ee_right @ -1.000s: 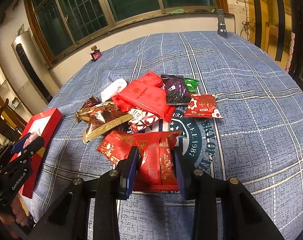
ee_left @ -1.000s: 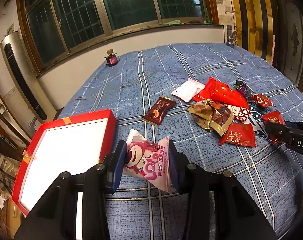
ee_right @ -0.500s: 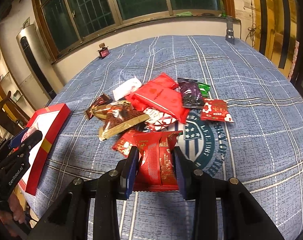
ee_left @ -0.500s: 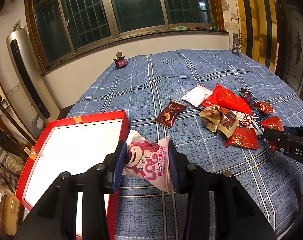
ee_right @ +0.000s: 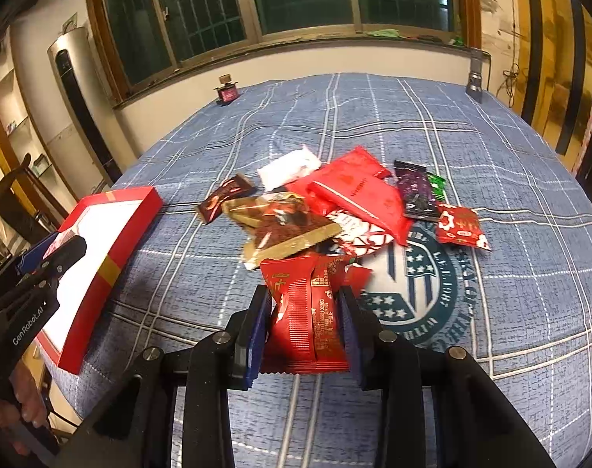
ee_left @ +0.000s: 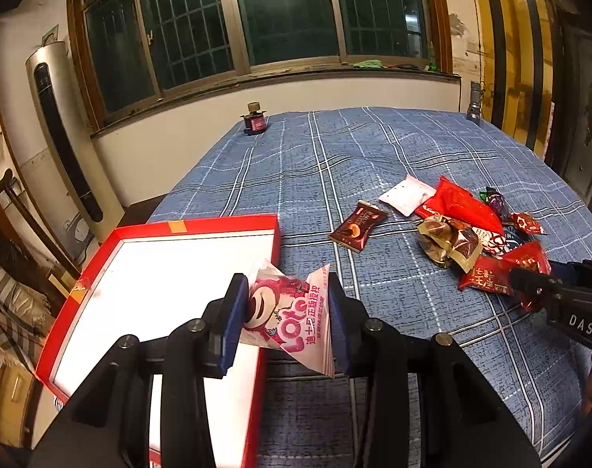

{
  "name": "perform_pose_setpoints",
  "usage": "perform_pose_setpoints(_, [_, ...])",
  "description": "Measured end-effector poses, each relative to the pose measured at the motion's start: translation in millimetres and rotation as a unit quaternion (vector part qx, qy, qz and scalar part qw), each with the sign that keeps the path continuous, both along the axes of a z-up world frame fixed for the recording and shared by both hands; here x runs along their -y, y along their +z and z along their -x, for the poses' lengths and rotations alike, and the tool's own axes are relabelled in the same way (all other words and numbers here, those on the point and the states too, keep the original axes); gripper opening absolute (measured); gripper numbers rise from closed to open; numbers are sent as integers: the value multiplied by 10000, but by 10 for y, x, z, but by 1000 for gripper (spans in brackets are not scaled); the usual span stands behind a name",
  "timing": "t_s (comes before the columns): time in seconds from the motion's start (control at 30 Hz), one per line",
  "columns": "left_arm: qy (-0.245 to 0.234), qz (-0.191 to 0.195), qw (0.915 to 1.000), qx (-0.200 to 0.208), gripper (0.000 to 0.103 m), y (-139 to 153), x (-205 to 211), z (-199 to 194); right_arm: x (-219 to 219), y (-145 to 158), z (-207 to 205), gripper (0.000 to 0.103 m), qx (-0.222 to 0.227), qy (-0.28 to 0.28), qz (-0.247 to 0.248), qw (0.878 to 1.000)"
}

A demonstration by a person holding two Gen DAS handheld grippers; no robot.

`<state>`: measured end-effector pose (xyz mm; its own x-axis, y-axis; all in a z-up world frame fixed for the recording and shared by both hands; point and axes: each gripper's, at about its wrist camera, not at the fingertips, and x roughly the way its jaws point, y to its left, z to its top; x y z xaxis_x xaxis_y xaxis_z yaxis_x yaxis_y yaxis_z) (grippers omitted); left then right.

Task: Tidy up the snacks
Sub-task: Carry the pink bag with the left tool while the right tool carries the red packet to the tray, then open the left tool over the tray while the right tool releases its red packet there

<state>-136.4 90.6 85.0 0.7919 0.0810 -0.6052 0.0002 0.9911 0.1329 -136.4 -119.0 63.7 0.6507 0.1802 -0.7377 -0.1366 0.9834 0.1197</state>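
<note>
My left gripper (ee_left: 286, 314) is shut on a pink and white Lotso snack packet (ee_left: 292, 321), held above the right edge of the red box with a white inside (ee_left: 147, 273). My right gripper (ee_right: 303, 327) is shut on a red snack packet (ee_right: 309, 312), lifted just in front of the snack pile (ee_right: 335, 210). The pile lies on the blue plaid tablecloth (ee_right: 510, 312). The right gripper also shows at the right of the left wrist view (ee_left: 530, 284). The red box shows at the left of the right wrist view (ee_right: 112, 241), with the left gripper (ee_right: 57, 249) over it.
A dark brown packet (ee_left: 356, 226) and a white packet (ee_left: 407, 195) lie between the box and the pile. A small dark bottle (ee_left: 253, 121) stands at the table's far edge. A grey object (ee_left: 473, 109) stands at the far right corner. A chair (ee_left: 7, 202) is left of the table.
My left gripper has carried the Lotso packet left, over the box's right edge. My right gripper has lifted the red packet and drawn back a little from the pile.
</note>
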Motion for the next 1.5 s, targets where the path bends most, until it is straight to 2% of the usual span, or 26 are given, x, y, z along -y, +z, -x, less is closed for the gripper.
perform_pose_setpoints(0.33, [136, 275, 9995, 90, 37, 69, -279, 78, -343, 84, 13, 35, 116, 285, 103, 9995])
perform_pose_setpoints(0.6, [718, 434, 9959, 346, 37, 239, -886, 280, -890, 220, -78, 35, 297, 872, 8, 9957])
perform_pose_setpoints(0.8, [1108, 516, 9923, 219, 37, 95, -1236, 349, -1477, 159, -74, 36, 244, 1497, -52, 9884])
perform_pose_setpoints(1.1, [1304, 605, 9896, -37, 38, -117, -1444, 372, -2173, 65, -18, 38, 206, 2215, -66, 9749])
perform_pose_setpoints(1.13, [1328, 591, 9894, -22, 39, -113, -1457, 398, -2219, 70, -19, 38, 191, 2283, -139, 9733])
perform_pose_setpoints(1.2, [1409, 533, 9886, -7, 50, -117, -1470, 413, -2264, 96, -28, 40, 179, 2382, -287, 9706])
perform_pose_setpoints(1.33, [1489, 479, 9877, -2, 65, -116, -1499, 436, -2185, 166, -12, 64, 352, 2290, -351, 9721])
perform_pose_setpoints(1.5, [1443, 593, 9877, -113, 66, -141, -1469, 412, -1788, 156, -62, 66, 522, 1824, -266, 9815])
